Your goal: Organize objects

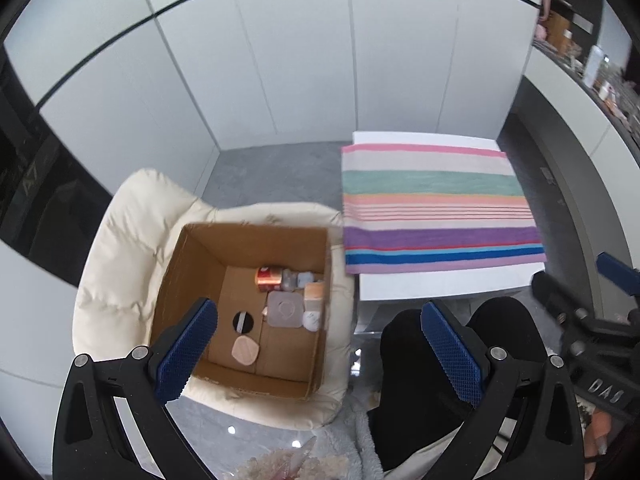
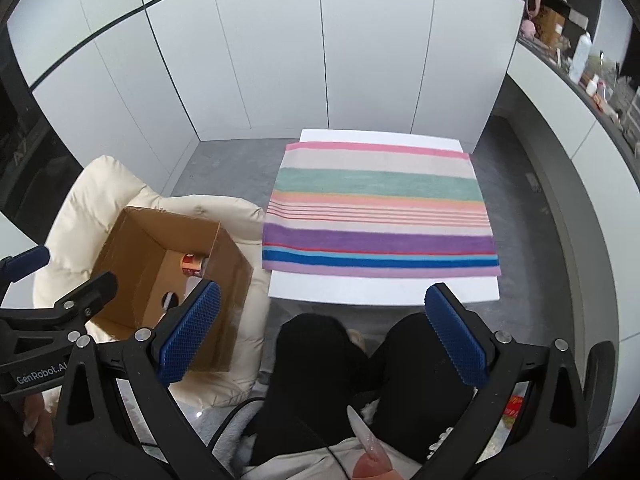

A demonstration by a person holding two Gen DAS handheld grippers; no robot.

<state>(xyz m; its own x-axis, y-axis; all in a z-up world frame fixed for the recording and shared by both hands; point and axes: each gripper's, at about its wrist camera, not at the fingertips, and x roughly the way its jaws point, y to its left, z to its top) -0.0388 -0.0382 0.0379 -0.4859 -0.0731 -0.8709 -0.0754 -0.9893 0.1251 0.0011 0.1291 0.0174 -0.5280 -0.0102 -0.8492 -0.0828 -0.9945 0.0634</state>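
While box: cardboard box [image 1: 244, 304] is sitting on a cream cushion [image 1: 120, 248], holding small items.
Towel: striped towel [image 2: 380, 212] is lying right of the box.
Left gripper [image 1: 316, 344]: gaping wide, holding nothing.
Right gripper [image 2: 320, 336]: gaping wide, holding nothing.

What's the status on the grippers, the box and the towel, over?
Left gripper open, empty. Right gripper open, empty. Items down in cardboard box on cream cushion. Striped towel bare; nothing in the way.

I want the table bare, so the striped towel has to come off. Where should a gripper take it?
Pinch the striped towel at its near lilac edge, coming from the person's side: it lies flat on the white table, and that hem is closest to both open grippers.
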